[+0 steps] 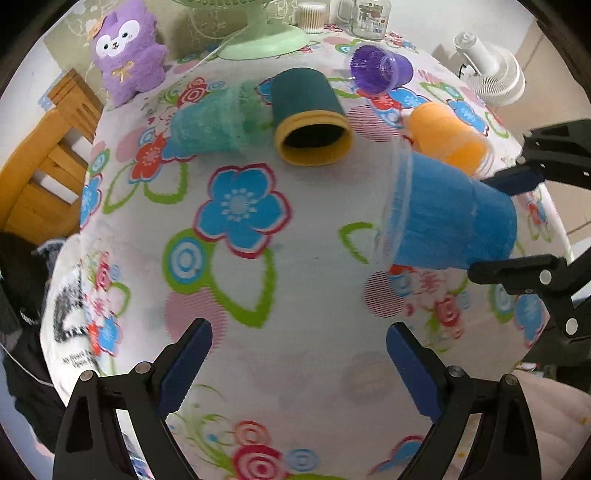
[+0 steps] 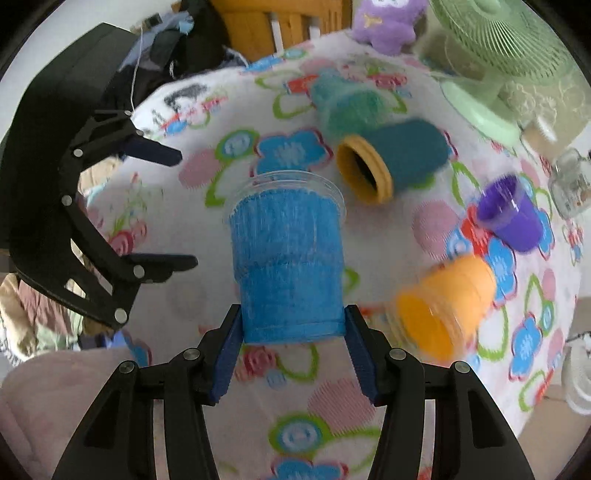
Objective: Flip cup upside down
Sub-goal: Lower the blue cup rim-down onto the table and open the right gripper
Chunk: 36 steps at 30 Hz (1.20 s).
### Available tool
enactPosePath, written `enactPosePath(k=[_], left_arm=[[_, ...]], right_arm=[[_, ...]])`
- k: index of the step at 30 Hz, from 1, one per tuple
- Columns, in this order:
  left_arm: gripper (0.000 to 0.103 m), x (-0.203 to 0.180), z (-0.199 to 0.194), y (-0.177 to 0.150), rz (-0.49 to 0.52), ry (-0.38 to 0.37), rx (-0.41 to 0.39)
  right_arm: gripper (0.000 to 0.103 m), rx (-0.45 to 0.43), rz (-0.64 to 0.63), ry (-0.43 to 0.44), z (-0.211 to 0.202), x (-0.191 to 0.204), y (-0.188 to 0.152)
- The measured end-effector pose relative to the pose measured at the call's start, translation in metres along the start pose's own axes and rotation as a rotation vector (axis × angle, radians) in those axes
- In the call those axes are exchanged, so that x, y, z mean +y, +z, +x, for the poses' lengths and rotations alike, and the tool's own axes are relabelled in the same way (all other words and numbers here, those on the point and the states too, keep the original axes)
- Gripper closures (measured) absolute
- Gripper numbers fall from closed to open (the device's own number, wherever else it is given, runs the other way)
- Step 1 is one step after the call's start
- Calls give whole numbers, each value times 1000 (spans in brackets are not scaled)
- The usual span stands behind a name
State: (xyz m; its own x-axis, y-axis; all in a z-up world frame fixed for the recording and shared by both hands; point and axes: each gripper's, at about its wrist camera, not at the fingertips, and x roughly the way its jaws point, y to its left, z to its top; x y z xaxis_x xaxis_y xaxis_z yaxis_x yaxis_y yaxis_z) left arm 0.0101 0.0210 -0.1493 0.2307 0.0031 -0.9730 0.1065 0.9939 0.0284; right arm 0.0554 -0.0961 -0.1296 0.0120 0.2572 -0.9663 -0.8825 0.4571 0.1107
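Note:
My right gripper is shut on the base of a blue cup with a clear rim and holds it on its side above the flowered tablecloth, mouth pointing away. The left wrist view shows the same blue cup at the right, held by the right gripper, mouth toward the left. My left gripper is open and empty over the cloth, and it shows at the left of the right wrist view.
Several cups lie on their sides on the table: a dark teal one with a yellow rim, a light green one, an orange one and a purple one. A green fan base, a purple plush toy and a glass jar stand at the back.

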Motion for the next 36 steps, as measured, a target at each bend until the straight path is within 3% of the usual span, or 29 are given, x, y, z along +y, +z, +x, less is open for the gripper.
enactPosePath(k=[8,16,21,29,36], left_arm=[[7,-31,-10,9,-56,-43,-19],[7,-37,-17,24,-108,-46,-54],[7,-44,-17,25,-88,-56,-53],[7,-49,-11,22,-79,-92,-43],[7,-43,-3,23,-70,-95,-33]], right_arm=[[46,69,48,-24,-20,-23,-30],[46,120,57,-36,-23,-29,-50],[46,178,82,-12,-16,-25,-57],[46,267,98,-6,-10,-21,-63],[46,280,118,-9,4,-15,-46]])
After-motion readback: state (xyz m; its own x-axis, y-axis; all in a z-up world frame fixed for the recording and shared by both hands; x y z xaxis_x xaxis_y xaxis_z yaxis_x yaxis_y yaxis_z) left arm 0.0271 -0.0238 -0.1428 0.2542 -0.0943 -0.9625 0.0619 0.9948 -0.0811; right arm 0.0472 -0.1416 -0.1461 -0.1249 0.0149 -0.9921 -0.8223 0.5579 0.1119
